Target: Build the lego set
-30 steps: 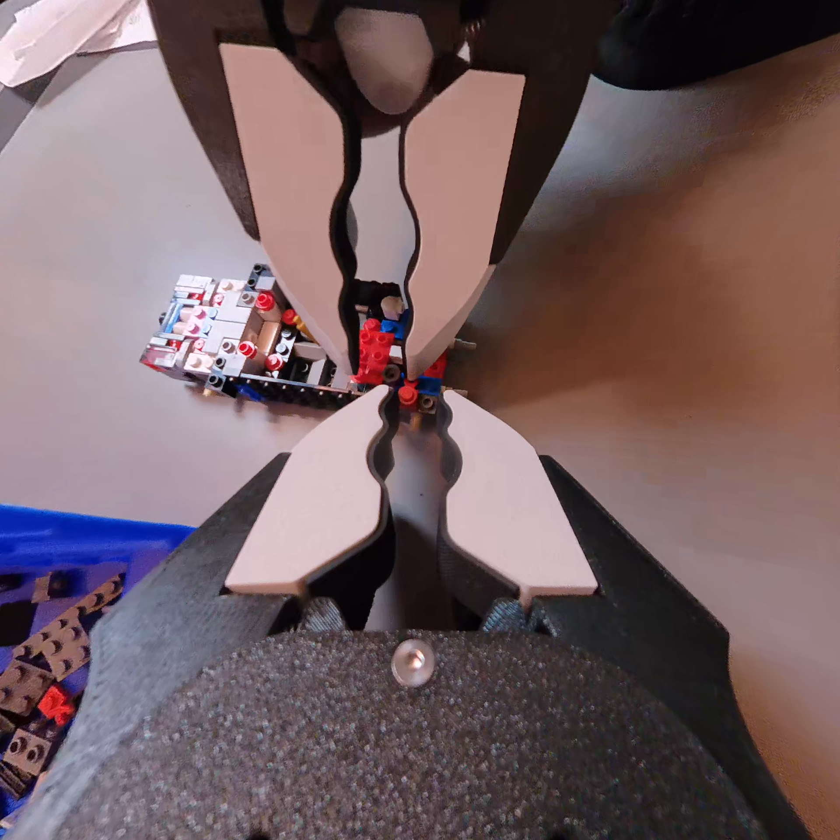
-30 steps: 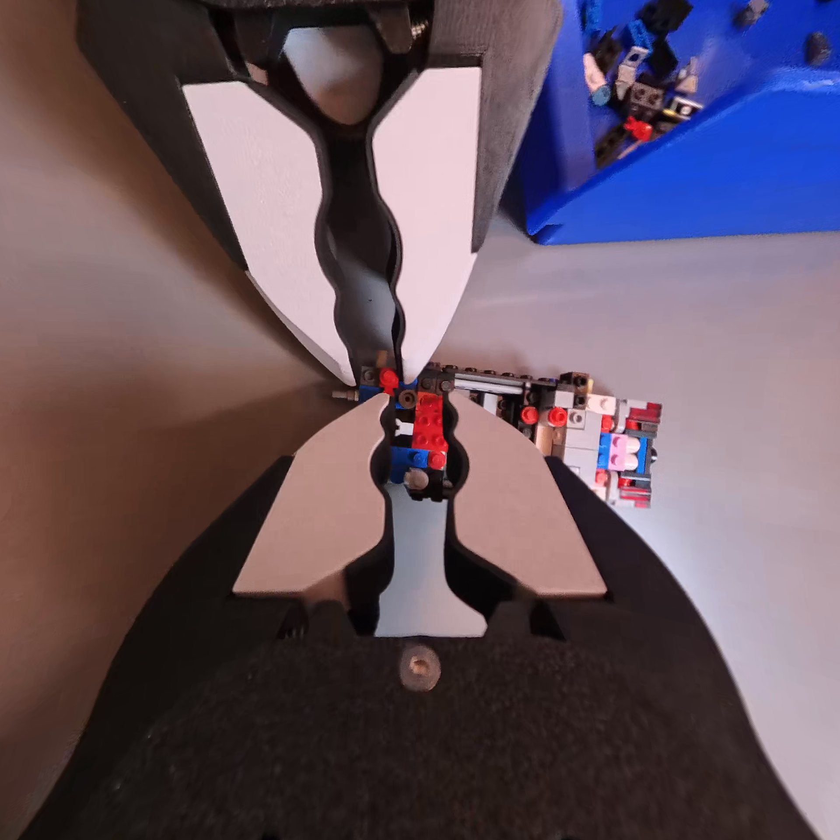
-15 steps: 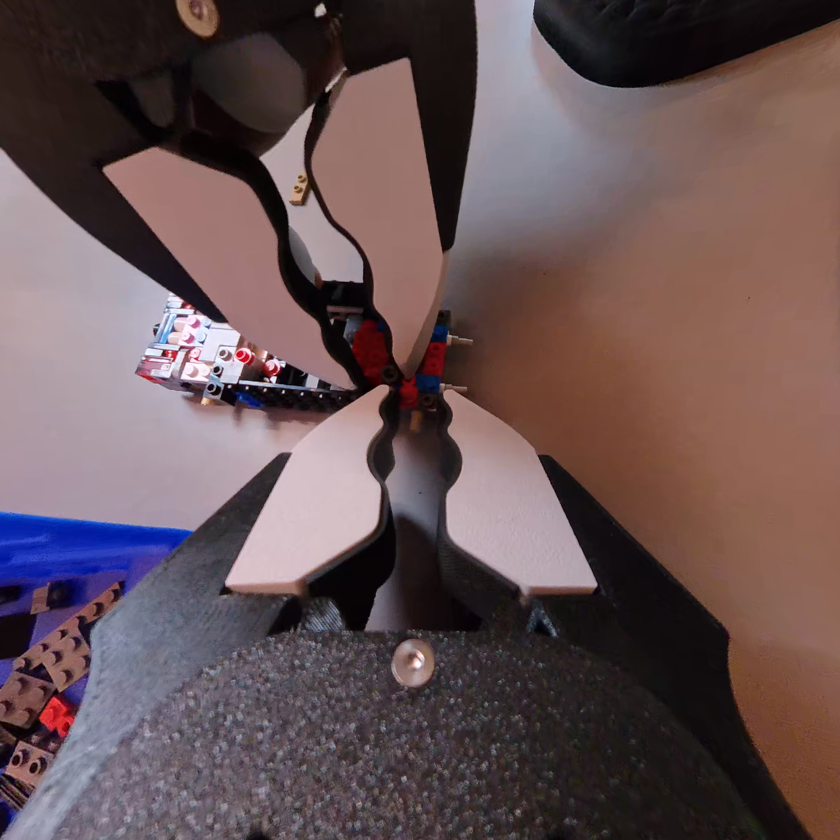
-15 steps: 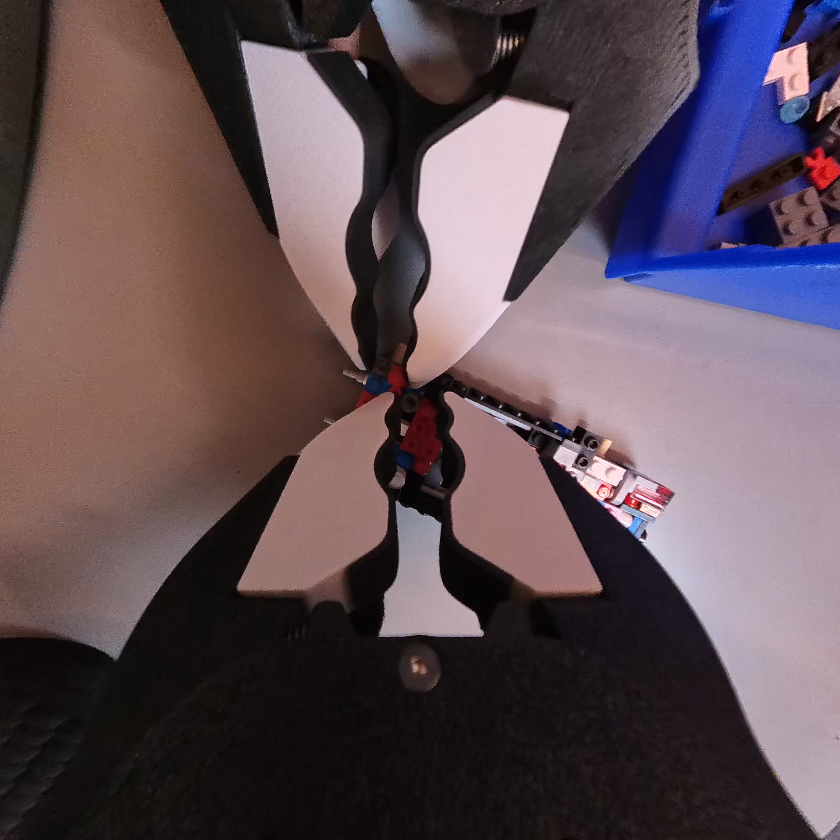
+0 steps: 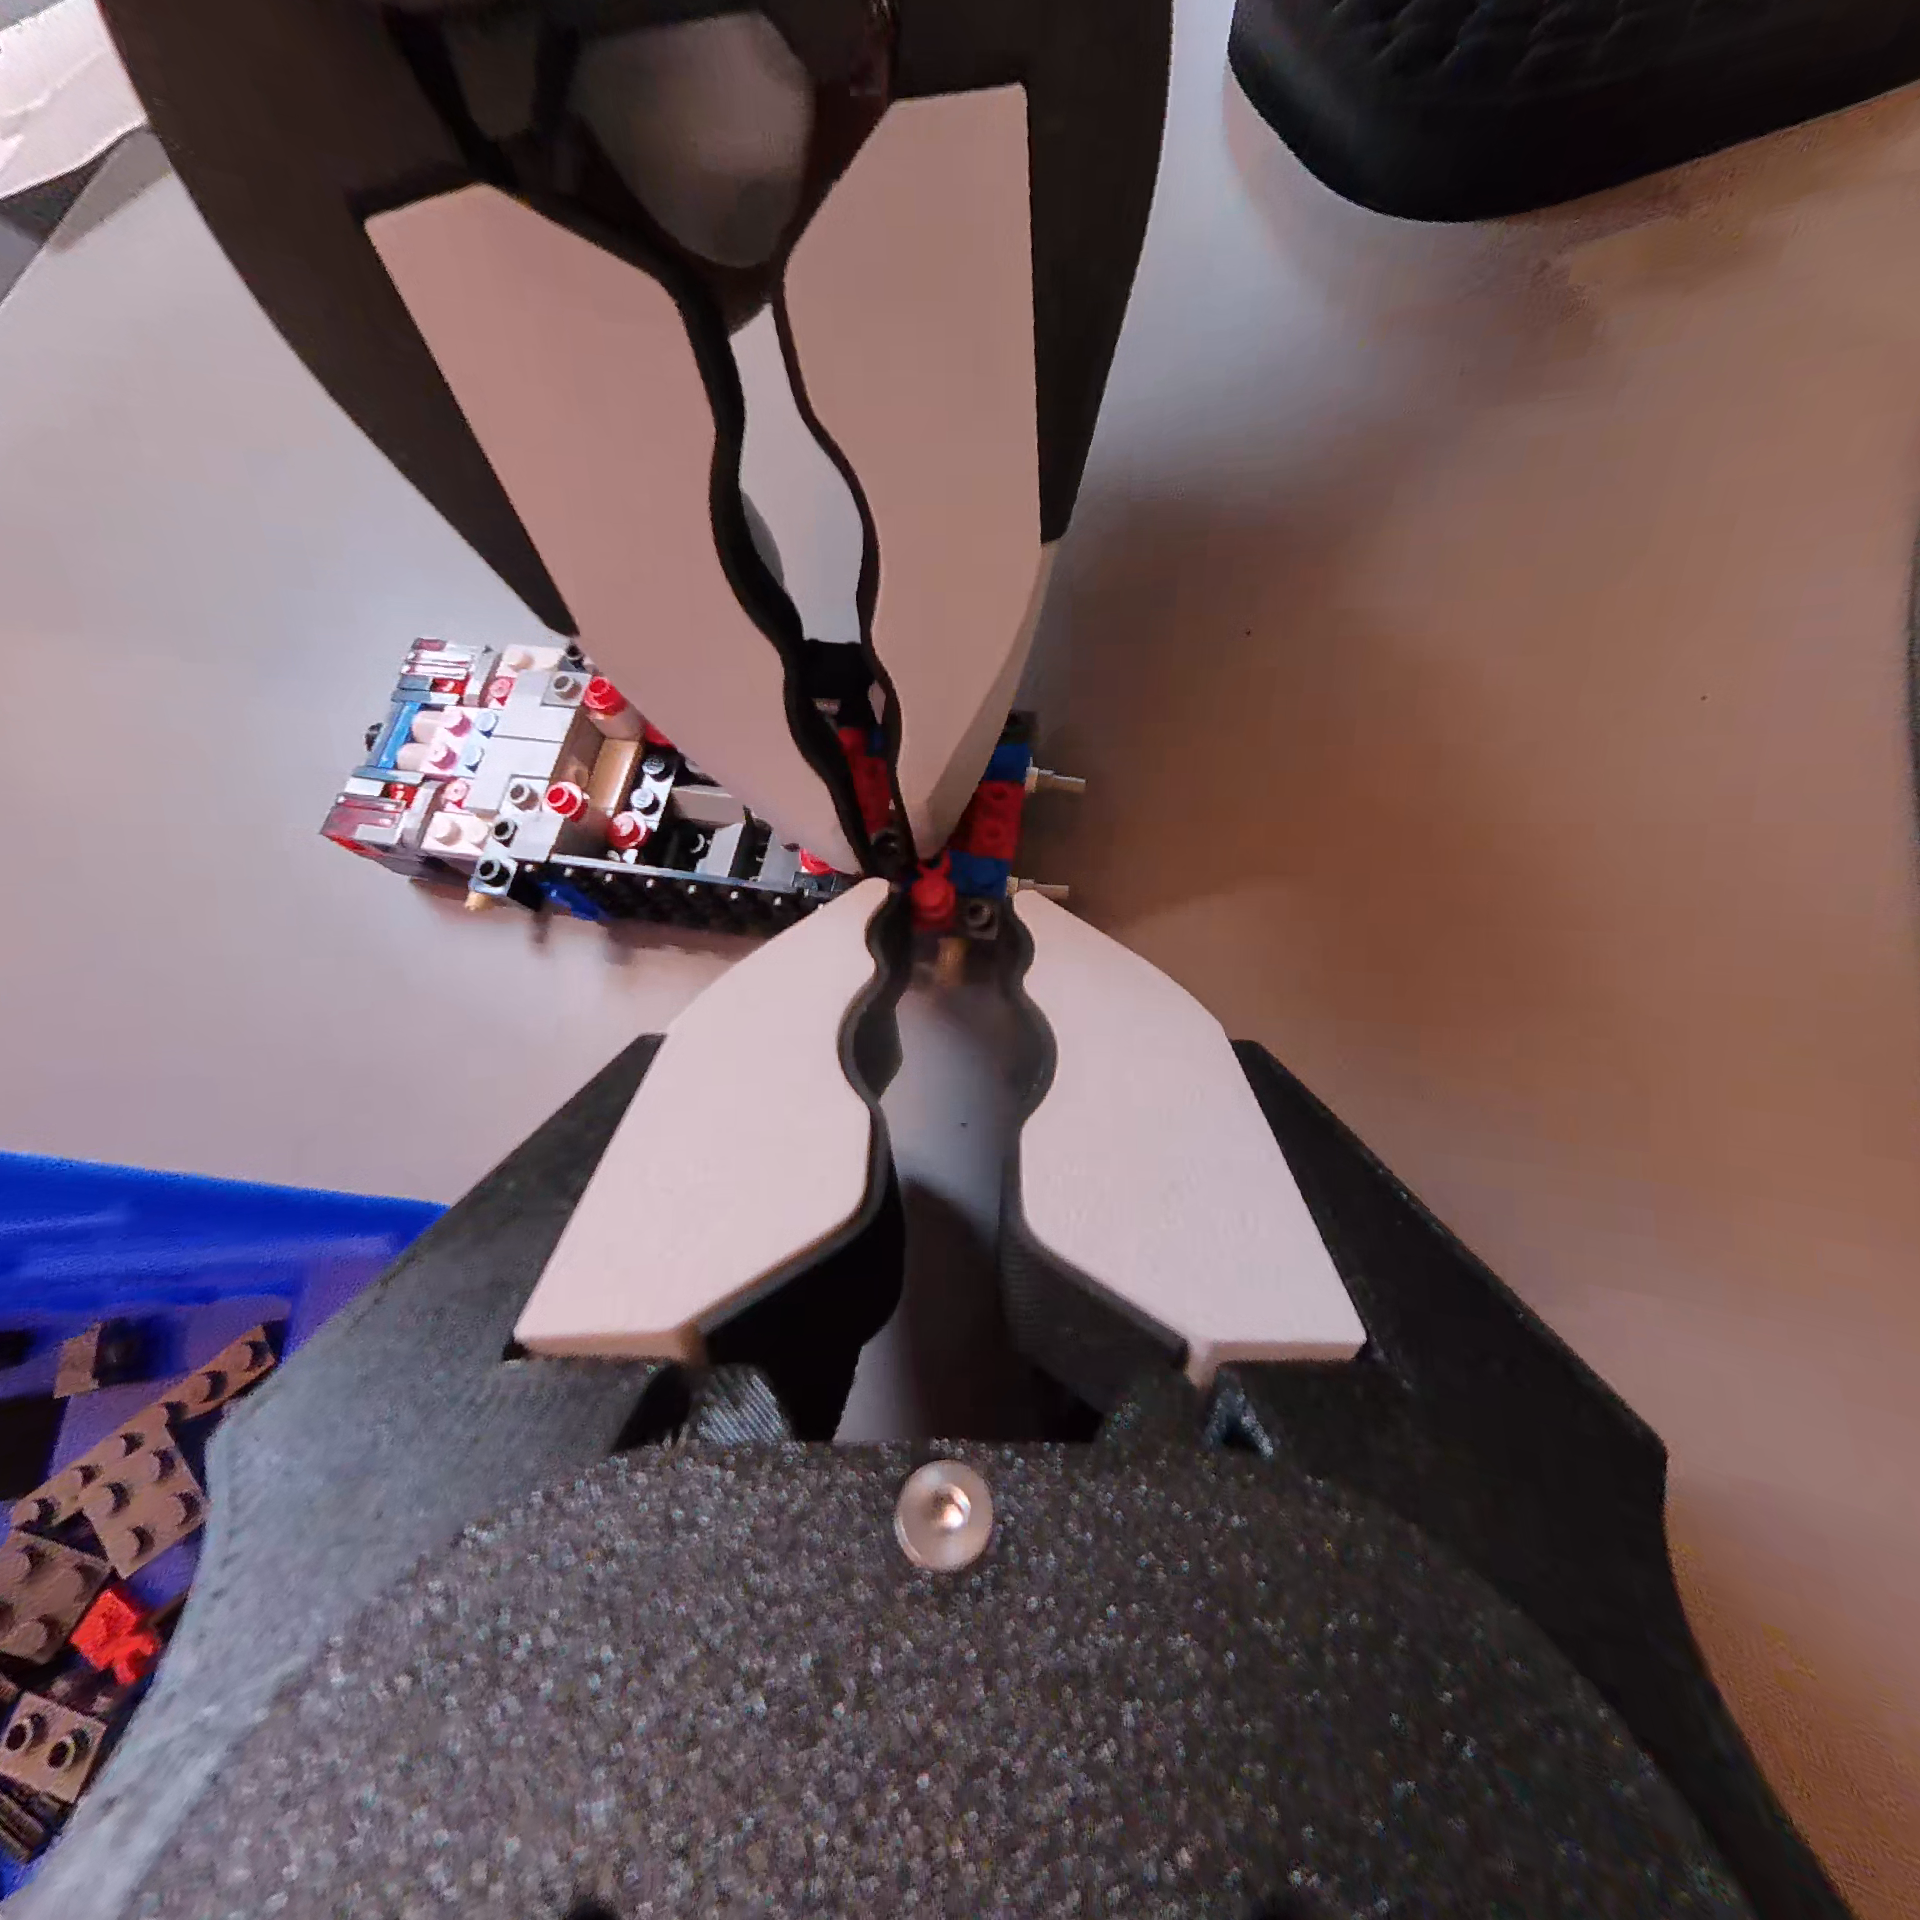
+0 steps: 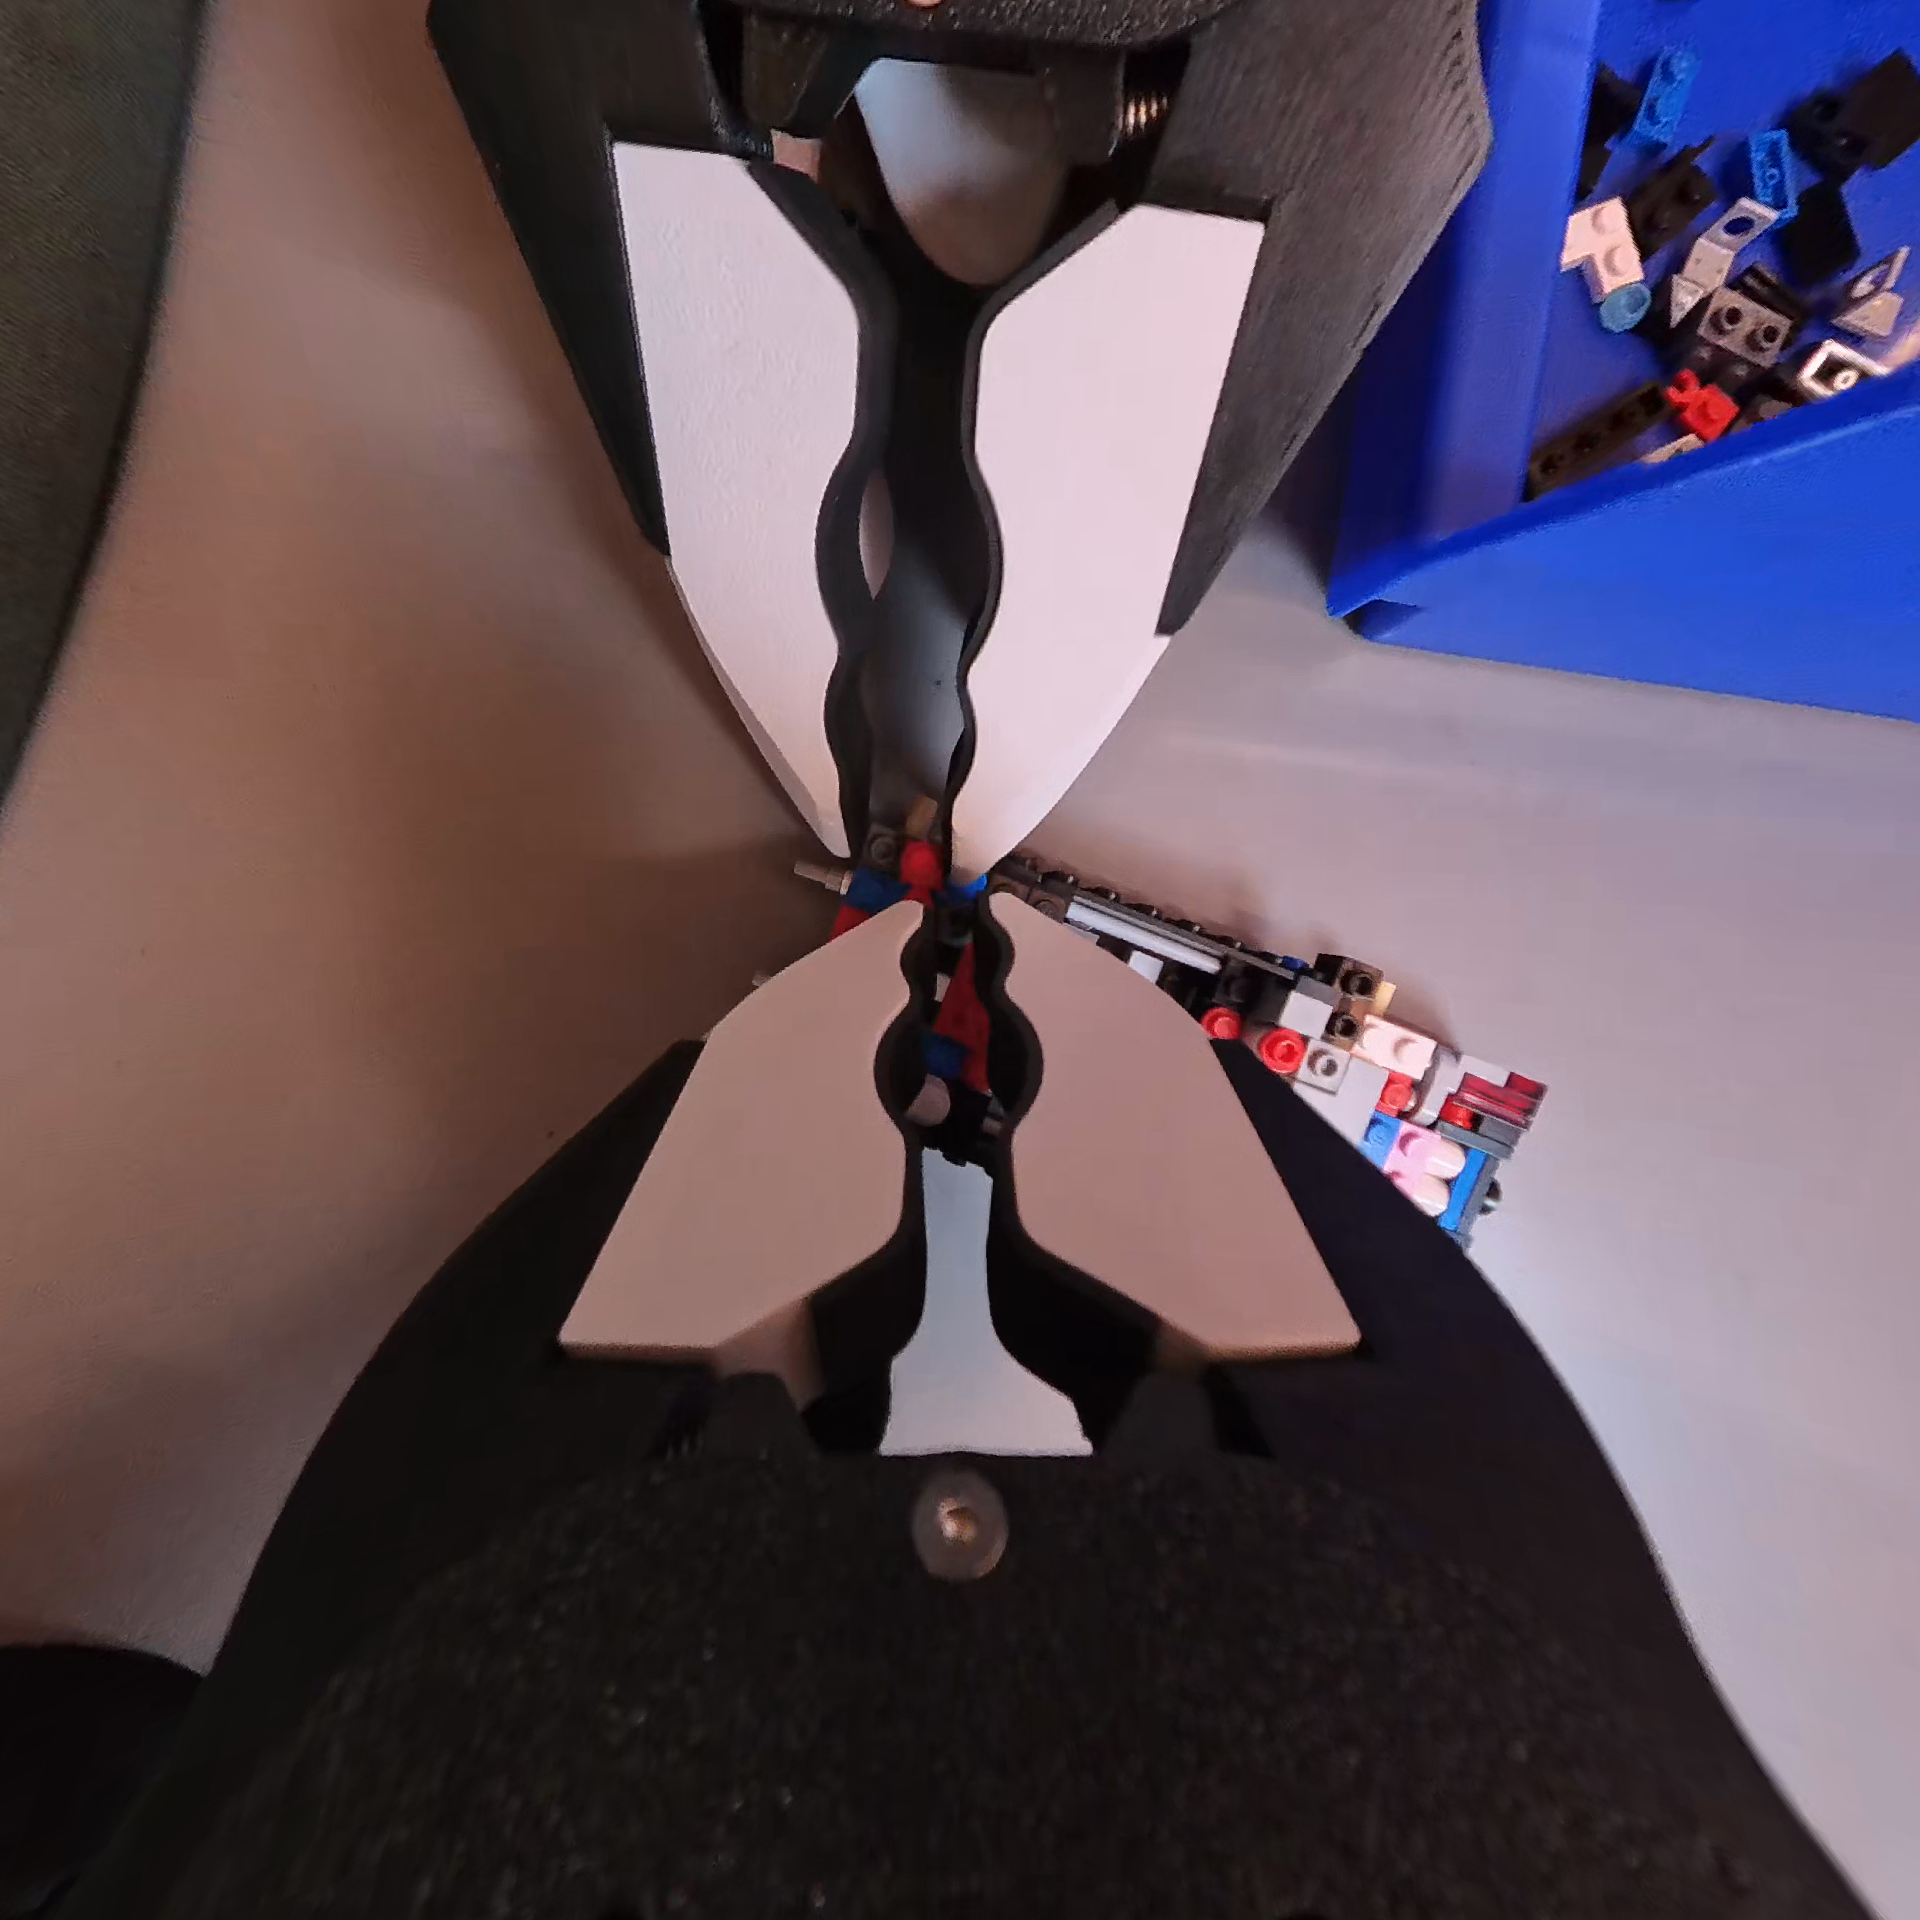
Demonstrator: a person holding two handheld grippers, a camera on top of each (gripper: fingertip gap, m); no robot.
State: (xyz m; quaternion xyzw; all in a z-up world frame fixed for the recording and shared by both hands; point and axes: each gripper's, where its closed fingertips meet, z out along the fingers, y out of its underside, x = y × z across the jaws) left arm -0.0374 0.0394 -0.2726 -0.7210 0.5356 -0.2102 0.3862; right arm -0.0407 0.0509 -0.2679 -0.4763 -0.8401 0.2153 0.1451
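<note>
Grey counter (image 5: 1455,727) carries the work. We find the left hand-held gripper (image 5: 940,914) pinching a small red piece (image 5: 928,896) at the near end of the lego model (image 5: 540,790). The right hand-held gripper (image 6: 951,935) meets it from the opposite side, clamped on the red and blue end section (image 6: 961,1013) of the same model. Outward, the model's grey, pink and red far portion looks assembled. A blue bin (image 6: 1621,582) beside it holds many loose bricks, so we judge the build only partly complete.
</note>
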